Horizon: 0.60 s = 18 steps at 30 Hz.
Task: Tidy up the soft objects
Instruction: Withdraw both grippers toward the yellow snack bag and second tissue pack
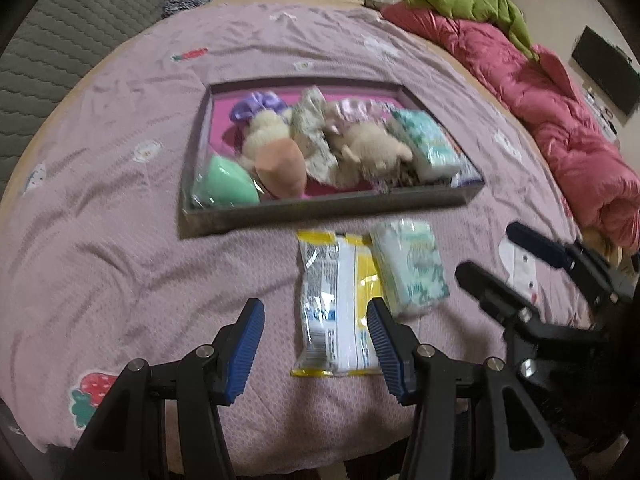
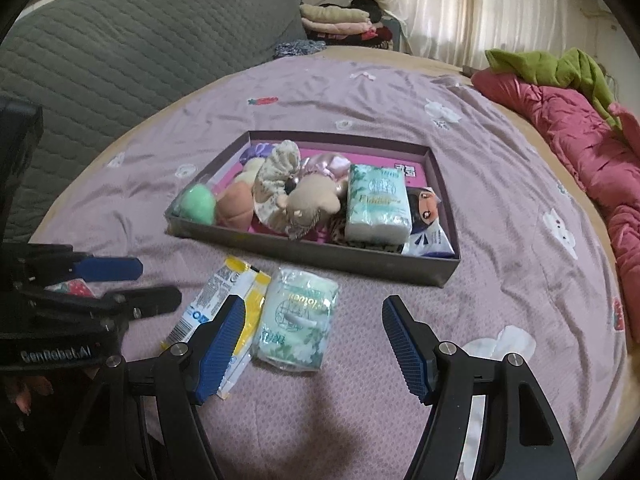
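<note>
1. The left gripper (image 1: 316,344) sits at 6 o'clock in its own view, fingers spread wide and holding nothing, above the lilac bedspread (image 1: 120,208).
2. The right gripper (image 2: 314,344) is likewise at 6 o'clock in its view, fingers released and empty; in the left view it appears at 3 o'clock, also spread.
3. Just ahead of both grippers, two packs lie side by side and touching on the bedspread: a yellow-and-white wipes pack (image 1: 336,304) and a green-patterned tissue pack (image 1: 408,264). In the left view the wipes pack lies between that gripper's fingers, its right edge passing behind the right finger (image 1: 384,344). In the right view the tissue pack (image 2: 296,320) lies between the fingers toward the left one, with the wipes pack (image 2: 224,300) at 8 o'clock partly behind that finger.
4. Farther out at 12 o'clock is a shallow dark box (image 2: 320,258) with a pink floor, resting on the bed. It holds:
   - a mint-green soft ball (image 2: 196,204) in its near left corner;
   - a peach plush piece (image 2: 236,208) beside it;
   - a beige plush toy (image 2: 312,200) amid floral and pink satin scrunchies;
   - a second green tissue pack (image 2: 376,204) standing to the right;
   - a cartoon-face packet (image 2: 428,216) in the near right corner.
5. Farthest, at 2 o'clock, a pink quilt (image 2: 580,136) lies with a green garment (image 2: 552,68) on it.
</note>
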Each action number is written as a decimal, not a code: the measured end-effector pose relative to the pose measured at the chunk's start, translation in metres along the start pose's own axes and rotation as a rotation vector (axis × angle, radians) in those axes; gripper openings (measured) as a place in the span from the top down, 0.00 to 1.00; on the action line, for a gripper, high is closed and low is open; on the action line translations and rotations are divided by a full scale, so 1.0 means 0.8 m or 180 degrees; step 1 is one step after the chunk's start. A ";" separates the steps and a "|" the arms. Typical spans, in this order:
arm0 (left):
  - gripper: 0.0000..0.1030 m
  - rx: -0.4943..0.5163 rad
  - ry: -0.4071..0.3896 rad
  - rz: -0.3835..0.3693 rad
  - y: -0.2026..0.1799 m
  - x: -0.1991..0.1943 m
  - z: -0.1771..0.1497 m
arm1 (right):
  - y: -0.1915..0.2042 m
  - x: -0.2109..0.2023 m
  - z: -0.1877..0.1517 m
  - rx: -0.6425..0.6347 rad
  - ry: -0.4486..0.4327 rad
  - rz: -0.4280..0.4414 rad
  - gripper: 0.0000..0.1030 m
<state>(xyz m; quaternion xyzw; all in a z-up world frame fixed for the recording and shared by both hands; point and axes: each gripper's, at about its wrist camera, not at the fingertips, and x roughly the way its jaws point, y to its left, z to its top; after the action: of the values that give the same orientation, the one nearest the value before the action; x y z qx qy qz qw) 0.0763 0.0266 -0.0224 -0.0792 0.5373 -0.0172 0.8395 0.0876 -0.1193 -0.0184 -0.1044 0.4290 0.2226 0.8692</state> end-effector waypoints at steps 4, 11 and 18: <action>0.48 0.0102 0.0131 -0.0020 -0.012 0.015 -0.011 | -0.006 -0.001 -0.001 0.0049 -0.0004 -0.0012 0.29; 0.46 0.0211 0.0205 -0.0085 -0.028 0.032 -0.021 | -0.007 0.005 -0.002 0.0068 0.0063 0.0010 0.29; 0.43 0.0320 0.0230 -0.0057 -0.038 0.049 -0.025 | -0.003 0.023 -0.004 0.0033 0.0194 0.0053 0.29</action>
<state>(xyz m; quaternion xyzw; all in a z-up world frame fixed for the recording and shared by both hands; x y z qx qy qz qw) 0.0760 -0.0100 -0.0612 -0.0411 0.5650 -0.0545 0.8223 0.0967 -0.1172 -0.0348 -0.1031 0.4574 0.2244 0.8543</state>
